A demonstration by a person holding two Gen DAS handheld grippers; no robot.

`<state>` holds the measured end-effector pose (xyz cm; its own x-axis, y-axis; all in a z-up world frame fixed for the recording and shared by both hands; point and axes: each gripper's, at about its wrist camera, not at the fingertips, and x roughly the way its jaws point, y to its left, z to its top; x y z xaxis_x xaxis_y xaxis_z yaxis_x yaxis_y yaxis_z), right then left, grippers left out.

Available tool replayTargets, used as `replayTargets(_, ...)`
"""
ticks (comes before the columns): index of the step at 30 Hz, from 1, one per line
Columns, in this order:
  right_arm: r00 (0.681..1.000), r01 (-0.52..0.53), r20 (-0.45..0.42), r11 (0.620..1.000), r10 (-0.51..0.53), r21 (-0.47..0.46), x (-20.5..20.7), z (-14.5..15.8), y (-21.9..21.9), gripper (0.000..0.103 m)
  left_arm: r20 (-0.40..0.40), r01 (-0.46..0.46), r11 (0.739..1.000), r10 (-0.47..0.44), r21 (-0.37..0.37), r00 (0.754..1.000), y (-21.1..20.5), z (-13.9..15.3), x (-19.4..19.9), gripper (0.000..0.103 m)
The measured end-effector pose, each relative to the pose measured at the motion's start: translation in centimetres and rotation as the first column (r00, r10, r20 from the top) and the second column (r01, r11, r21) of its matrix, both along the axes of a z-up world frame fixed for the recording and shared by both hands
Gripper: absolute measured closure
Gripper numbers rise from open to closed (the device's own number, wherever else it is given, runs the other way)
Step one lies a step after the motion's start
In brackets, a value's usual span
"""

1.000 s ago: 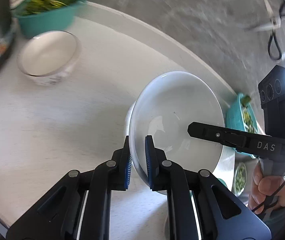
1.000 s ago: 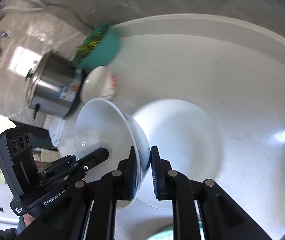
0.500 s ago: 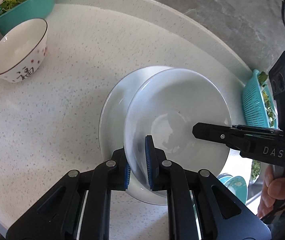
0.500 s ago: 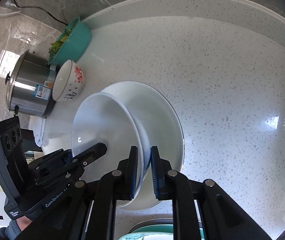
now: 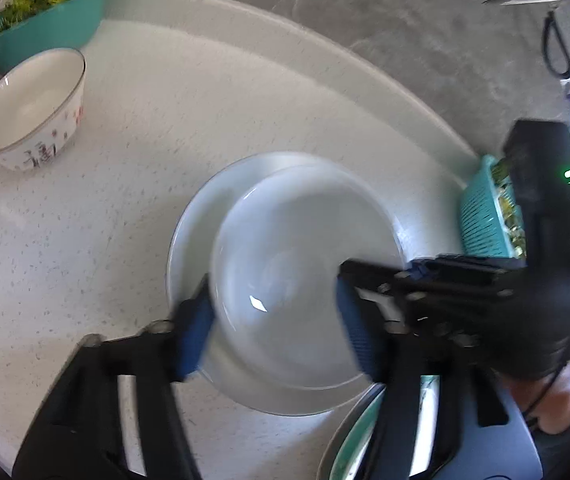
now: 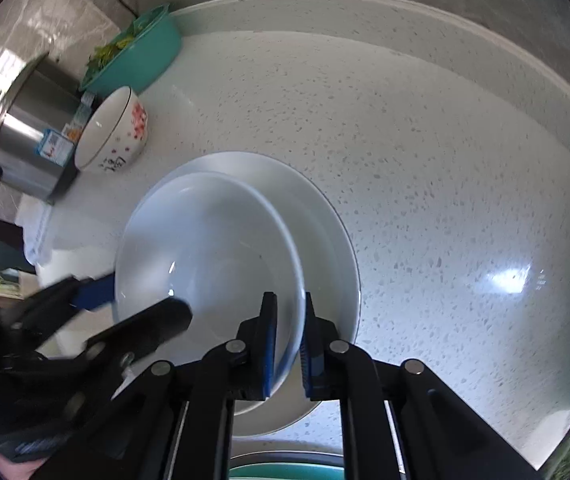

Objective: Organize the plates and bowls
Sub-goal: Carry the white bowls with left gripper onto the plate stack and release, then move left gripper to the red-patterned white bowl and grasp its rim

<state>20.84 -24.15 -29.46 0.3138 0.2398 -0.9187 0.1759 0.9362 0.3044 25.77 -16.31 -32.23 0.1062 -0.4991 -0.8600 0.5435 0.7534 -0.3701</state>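
Note:
A plain white bowl [image 5: 285, 280] sits nested in a larger white bowl [image 5: 189, 232] on the speckled white counter. In the left wrist view my left gripper [image 5: 273, 320] is open wide, its blue pads on either side of the upper bowl. In the right wrist view the upper bowl [image 6: 205, 248] rests inside the larger bowl [image 6: 325, 232]. My right gripper [image 6: 288, 332] straddles the upper bowl's near rim with a small gap at the pads. A white bowl with red flowers [image 5: 29, 108] [image 6: 113, 136] stands apart at the left.
A teal basin of greens [image 5: 45, 20] [image 6: 133, 52] stands at the back left, beside a steel pot [image 6: 25, 128]. A teal colander [image 5: 485, 212] with greens is at the right. Another teal-rimmed dish [image 6: 285, 468] lies at the near edge. A raised counter rim runs along the back.
The upper bowl came down from a tilted hold and settled into the larger bowl. My left gripper opened wide and let go. My right gripper's pads loosened on the rim.

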Motion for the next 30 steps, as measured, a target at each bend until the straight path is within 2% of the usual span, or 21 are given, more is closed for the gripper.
replayTargets(1, 1.0, -0.002, 0.002, 1.0, 0.002, -0.009, 0.0, 0.0, 0.0, 0.092, 0.022, -0.013, 1.0, 0.013, 0.006, 1.0, 0.1, 0.4, -0.1, 0.027)
replayTargets(5, 1.0, 0.001, 0.016, 1.0, -0.001, -0.011, -0.5, 0.6, -0.2, 0.089, 0.028, -0.043, 0.999, 0.044, -0.031, 0.999, 1.3, 1.4, 0.1, 0.024)
replayTargets(7, 1.0, 0.006, 0.025, 1.0, -0.006, -0.008, -0.7, 1.1, -0.3, 0.084, 0.025, -0.055, 0.998, 0.056, -0.038, 0.998, 2.2, 1.9, 0.1, 0.021)
replayTargets(9, 0.998, 0.024, 0.051, 1.0, -0.024, -0.01, -1.3, 2.3, -0.6, 0.06, 0.012, -0.075, 0.995, 0.076, -0.07, 0.997, 3.6, 2.7, 0.1, 0.021)
replayTargets(10, 0.997, 0.027, 0.071, 1.0, -0.027, 0.002, -1.6, 2.9, -0.8, 0.048, 0.018, -0.089, 0.992, 0.091, -0.088, 0.996, 4.5, 3.4, 0.2, 0.016)
replayTargets(11, 0.995, 0.032, 0.093, 0.999, -0.033, 0.011, -1.9, 3.7, -1.0, 0.042, 0.029, -0.11, 0.988, 0.114, -0.105, 0.993, 5.7, 4.0, 0.5, 0.011)
replayTargets(12, 0.991, 0.041, 0.123, 0.999, -0.045, 0.033, -2.1, 4.6, -1.5, 0.03, 0.038, -0.137, 0.984, 0.142, -0.113, 0.989, 6.7, 4.4, 0.9, 0.002)
replayTargets(13, 0.988, 0.048, 0.146, 0.997, -0.057, 0.065, -2.1, 5.3, -1.9, 0.019, 0.04, -0.179, 0.976, 0.186, -0.124, 0.982, 8.1, 4.6, 1.6, 0.0)
replayTargets(16, 0.972, 0.039, 0.214, 0.969, -0.093, 0.243, -0.9, 7.2, -3.3, 0.003, 0.035, -0.275, 0.955, 0.28, -0.115, 0.959, 11.2, 4.5, 3.6, 0.0)
replayTargets(18, 0.967, 0.008, 0.239, 0.948, -0.088, 0.318, 1.1, 8.2, -3.4, 0.001, 0.048, -0.334, 0.938, 0.339, -0.091, 0.939, 13.1, 4.5, 5.1, 0.0)
replayTargets(21, 0.97, -0.059, 0.243, 0.949, -0.019, 0.308, 5.4, 8.8, -1.9, 0.001, 0.076, -0.403, 0.913, 0.407, -0.063, 0.91, 15.1, 4.0, 7.7, 0.0)
replayTargets(23, 0.976, -0.069, 0.219, 0.948, 0.0, 0.311, 7.8, 8.4, -0.6, 0.002, 0.044, -0.437, 0.897, 0.441, -0.071, 0.897, 16.1, 3.1, 9.9, 0.0)
replayTargets(25, 0.983, -0.087, 0.184, 0.926, 0.02, 0.366, 10.9, 7.2, 0.9, 0.011, 0.003, -0.467, 0.882, 0.468, -0.061, 0.884, 16.8, 1.9, 11.9, 0.0)
replayTargets(27, 0.99, -0.087, 0.134, 0.907, 0.034, 0.412, 13.5, 5.4, 2.4, 0.014, -0.05, -0.493, 0.867, 0.491, -0.069, 0.87, 18.0, 0.9, 14.0, 0.002)
replayTargets(30, 0.992, -0.108, 0.1, 0.896, 0.071, 0.431, 16.5, 3.3, 4.6, 0.019, -0.09, -0.521, 0.849, 0.515, -0.084, 0.853, 18.6, -0.4, 16.5, 0.003)
